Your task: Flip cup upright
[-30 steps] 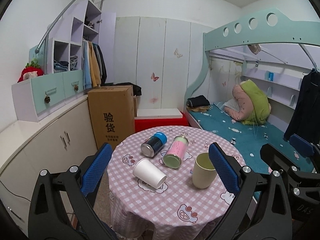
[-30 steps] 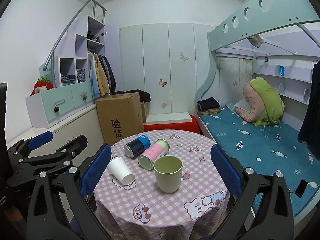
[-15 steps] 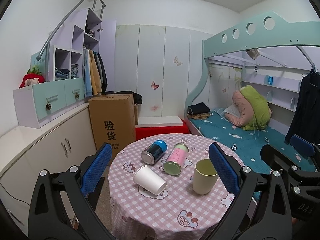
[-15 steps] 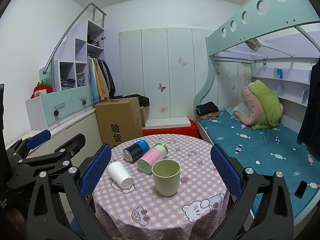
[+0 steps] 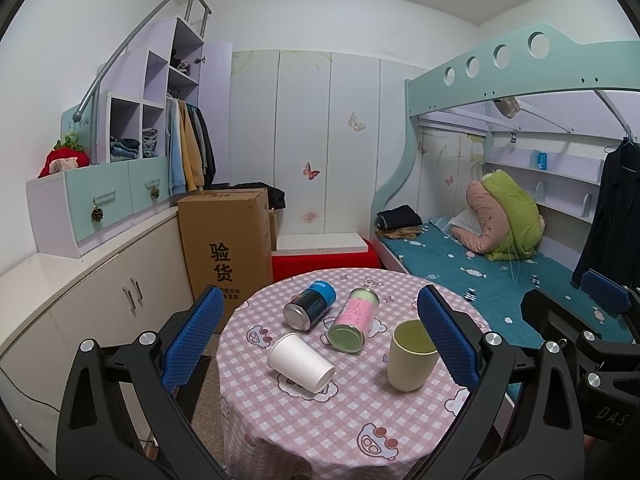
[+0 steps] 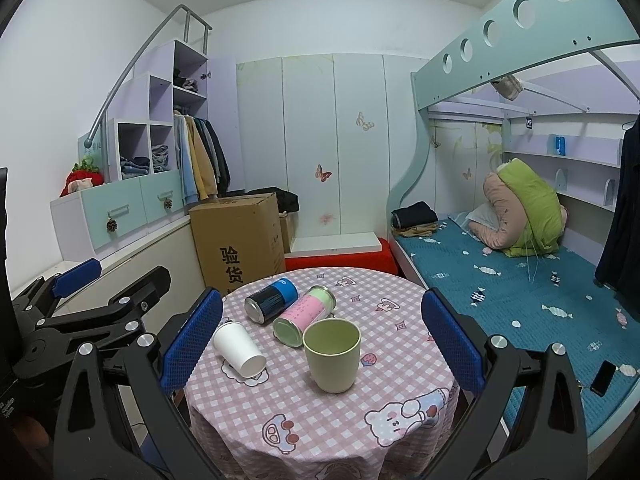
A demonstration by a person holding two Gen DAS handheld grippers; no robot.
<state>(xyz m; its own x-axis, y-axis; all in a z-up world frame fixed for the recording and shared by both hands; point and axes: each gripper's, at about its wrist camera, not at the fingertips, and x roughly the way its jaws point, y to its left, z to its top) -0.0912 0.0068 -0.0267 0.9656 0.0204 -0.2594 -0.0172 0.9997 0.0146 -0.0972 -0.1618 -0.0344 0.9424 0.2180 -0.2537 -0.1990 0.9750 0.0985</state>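
Observation:
A white paper cup (image 5: 301,364) lies on its side on the round table with the pink checked cloth (image 5: 352,412); it also shows in the right wrist view (image 6: 239,348). A pale green cup (image 5: 412,355) stands upright to its right, also in the right wrist view (image 6: 332,354). My left gripper (image 5: 320,344) is open and empty, held back above the table's near edge. My right gripper (image 6: 320,344) is open and empty, also held back from the table (image 6: 320,420). The left gripper's body shows in the right wrist view at the left (image 6: 72,284).
A dark blue can (image 5: 310,309) and a pink can (image 5: 354,320) lie on their sides behind the cups. A cardboard box (image 5: 226,248) stands behind the table at the left. A bunk bed (image 5: 500,264) runs along the right. Low cabinets (image 5: 92,308) line the left wall.
Both grippers have drawn back and risen a little, so the table and cups sit lower and smaller in view. The cups and cans have not moved.

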